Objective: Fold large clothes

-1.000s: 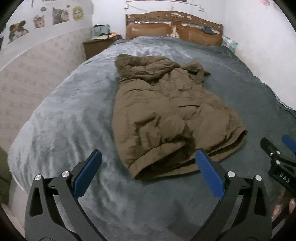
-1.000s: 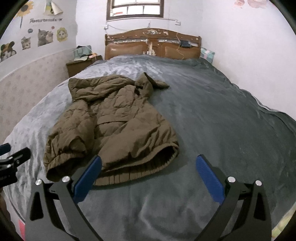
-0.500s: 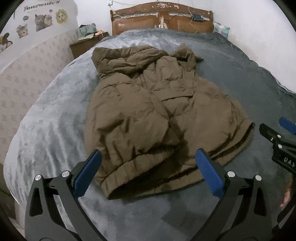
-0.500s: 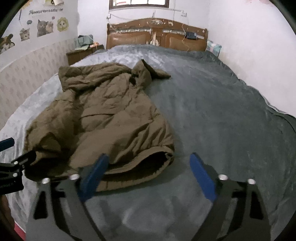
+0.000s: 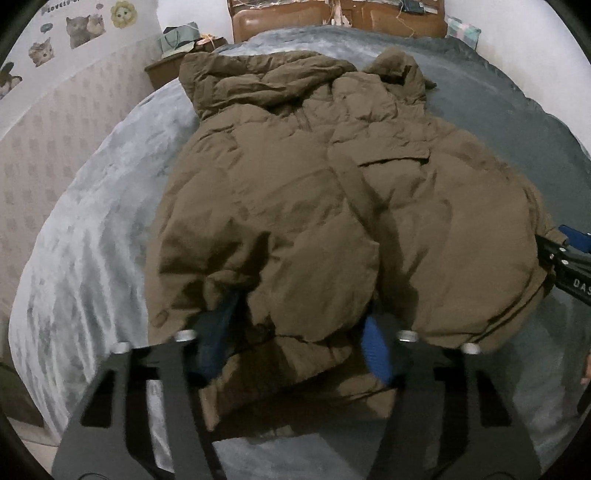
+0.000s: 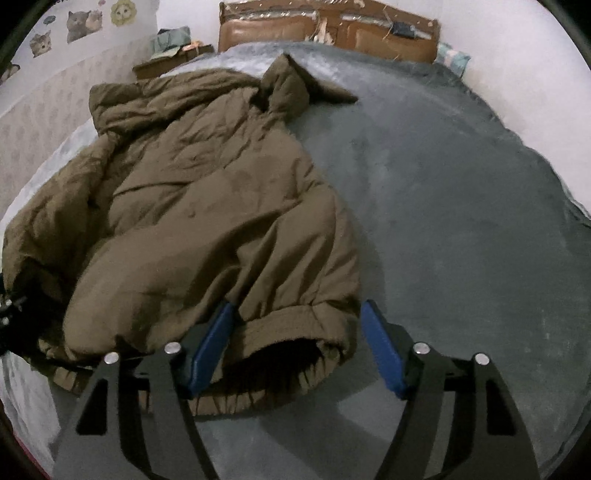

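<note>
Olive-brown padded jacket (image 5: 332,221) on grey bed blanket (image 6: 461,221): left gripper (image 5: 299,343) and right gripper (image 6: 295,343), jaws just closing, bracket its hem between their fingers; bite every layer before lifting.

You see bed (image 6: 461,206) under grey plush blanket. Brown wooden headboard (image 6: 328,31) at far end, against white wall. Left of it, nightstand (image 5: 162,72) piled with clutter. Cat stickers (image 5: 79,26) on your left wall, above patterned wallpaper (image 5: 62,147). Pale pillow (image 6: 452,55) by headboard's right end.
</note>
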A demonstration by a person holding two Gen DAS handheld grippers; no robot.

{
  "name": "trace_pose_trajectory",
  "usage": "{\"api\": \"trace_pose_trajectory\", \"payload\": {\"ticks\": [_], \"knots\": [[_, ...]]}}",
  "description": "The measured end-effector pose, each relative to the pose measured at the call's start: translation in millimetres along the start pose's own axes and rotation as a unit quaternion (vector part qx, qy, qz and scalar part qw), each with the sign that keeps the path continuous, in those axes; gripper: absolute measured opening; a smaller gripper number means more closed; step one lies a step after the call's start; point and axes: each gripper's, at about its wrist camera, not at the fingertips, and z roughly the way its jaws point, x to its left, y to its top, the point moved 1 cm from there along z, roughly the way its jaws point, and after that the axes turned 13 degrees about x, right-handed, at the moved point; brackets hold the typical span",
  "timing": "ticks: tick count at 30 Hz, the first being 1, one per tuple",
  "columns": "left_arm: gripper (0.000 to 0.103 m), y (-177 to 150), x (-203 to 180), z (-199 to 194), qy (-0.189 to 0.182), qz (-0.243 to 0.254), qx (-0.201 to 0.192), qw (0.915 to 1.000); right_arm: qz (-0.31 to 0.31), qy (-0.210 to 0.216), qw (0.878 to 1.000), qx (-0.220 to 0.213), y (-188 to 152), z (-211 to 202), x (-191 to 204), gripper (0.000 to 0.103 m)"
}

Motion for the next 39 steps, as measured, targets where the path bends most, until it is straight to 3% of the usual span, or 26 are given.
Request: {"api": "trace_pose_trajectory", "payload": {"ticks": [1,5,8,10,16,20,24,27,29,32,34,36,37,38,39], "knots": [[0.041,1.8,3.6,1.6,-0.001,-0.002,0.004,1.0,-0.002,0.008,1.0,0.006,0.3,3.9,0.0,0.05],[0.027,5.9,21.4,7.4,-0.034,-0.018,0.014,0.9992,-0.009,0.024,1.0,0.017,1.8,14.3,3.4,0.024],[0.02,8.4,39.8,5.8,-0.045,-0.04,0.015,0.9981,-0.016,0.005,1.0,0.005,0.1,8.3,7.3,0.014],[0.018,9.2,53.1,2.2,-0.047,-0.056,0.011,0.9973,-0.017,-0.02,1.0,-0.008,-3.7,-0.7,4.6,0.013],[0.016,-3.7,136.7,-6.8,0.001,-0.148,0.003,0.989,-0.006,-0.076,0.997,-0.022,-25.2,-25.1,-8.5,0.011],[0.018,-18.8,174.1,7.2,-0.032,-0.177,0.031,0.9832,-0.01,-0.093,0.995,-0.027,-48.4,-41.8,2.6,0.011],[0.017,-22.8,147.6,12.3,-0.011,-0.136,0.034,0.9901,0.006,-0.132,0.991,-0.026,-75.8,-50.9,6.0,0.011],[0.018,-20.3,127.6,14.9,-0.048,-0.125,0.041,0.9902,0.033,-0.151,0.988,-0.015,-92.8,-54.4,-5.3,0.011],[0.019,-21.2,124.5,15.1,-0.072,-0.127,0.042,0.9884,0.059,-0.137,0.989,-0.006,-106.2,-60.2,-13.0,0.011],[0.02,-24.1,131.4,20.8,-0.068,-0.131,0.046,0.988,0.063,-0.099,0.993,-0.008,-109.2,-64.2,-4.3,0.014],[0.029,-22.4,132.1,21.4,-0.063,-0.125,0.047,0.9889,0.066,-0.066,0.996,-0.012,-103.4,-69.1,-0.9,0.019],[0.053,-19.6,133.2,11.3,-0.048,-0.123,0.028,0.9908,0.078,-0.047,0.995,-0.028,-98.8,-79.9,0.5,0.032],[0.073,-20.2,132.3,1.4,-0.034,-0.121,0.018,0.9919,0.083,-0.035,0.995,-0.042,-90.5,-89.9,1.2,0.045],[0.087,-19.1,130.3,-10.4,-0.016,-0.117,0.002,0.993,0.085,-0.032,0.995,-0.05,-86.8,-95.0,1.6,0.047],[0.092,-18.8,126.2,-18.7,-0.006,-0.114,-0.011,0.9934,0.084,-0.028,0.994,-0.06,-77.2,-101.0,2.8,0.047]]}}
